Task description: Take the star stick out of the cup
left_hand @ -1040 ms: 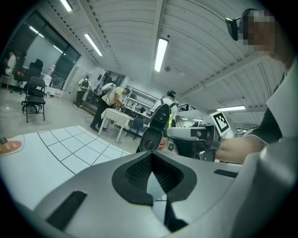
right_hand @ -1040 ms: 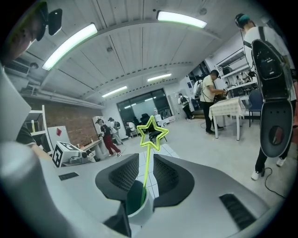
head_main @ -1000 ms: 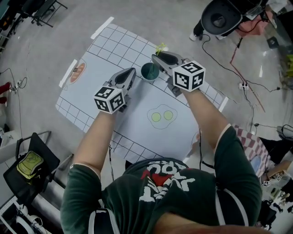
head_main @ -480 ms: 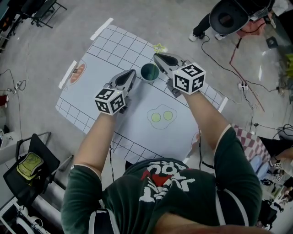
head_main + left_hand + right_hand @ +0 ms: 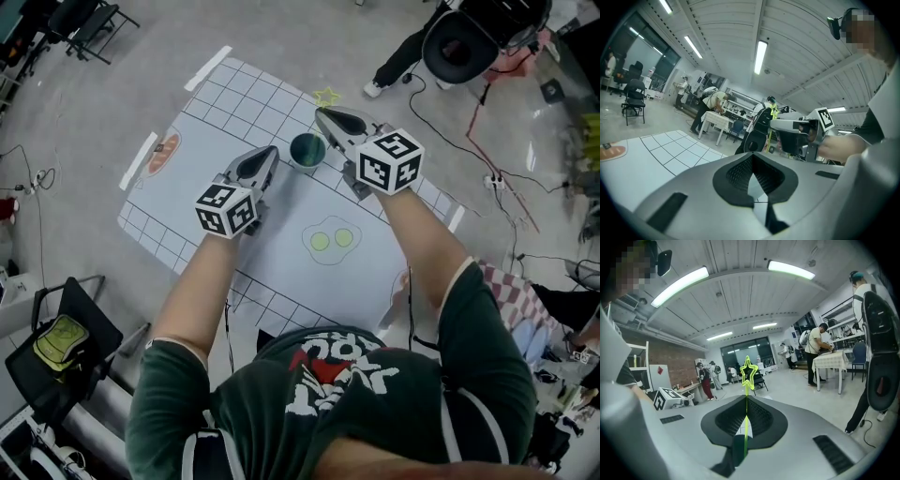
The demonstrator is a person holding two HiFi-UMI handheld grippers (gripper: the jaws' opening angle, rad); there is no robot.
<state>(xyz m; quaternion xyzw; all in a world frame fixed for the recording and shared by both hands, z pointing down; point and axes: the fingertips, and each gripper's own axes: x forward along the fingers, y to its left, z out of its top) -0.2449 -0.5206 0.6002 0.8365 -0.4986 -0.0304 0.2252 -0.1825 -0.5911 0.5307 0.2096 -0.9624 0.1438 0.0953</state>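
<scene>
a white sheet (image 5: 281, 244) lies flat on the grey floor (image 5: 84, 103), ruled with a grid along its edges and plain in the middle. strips of white tape (image 5: 138, 161) sit at its borders. a dark green cup (image 5: 307, 148) stands upright on the sheet near the far edge. two green circles (image 5: 332, 238) are printed near the middle, and an orange picture (image 5: 161, 150) at the left side.

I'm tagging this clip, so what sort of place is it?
Probably a lab or workshop: a gridded mat on a bare floor, loose cables, and people at work tables under strip lights.
</scene>
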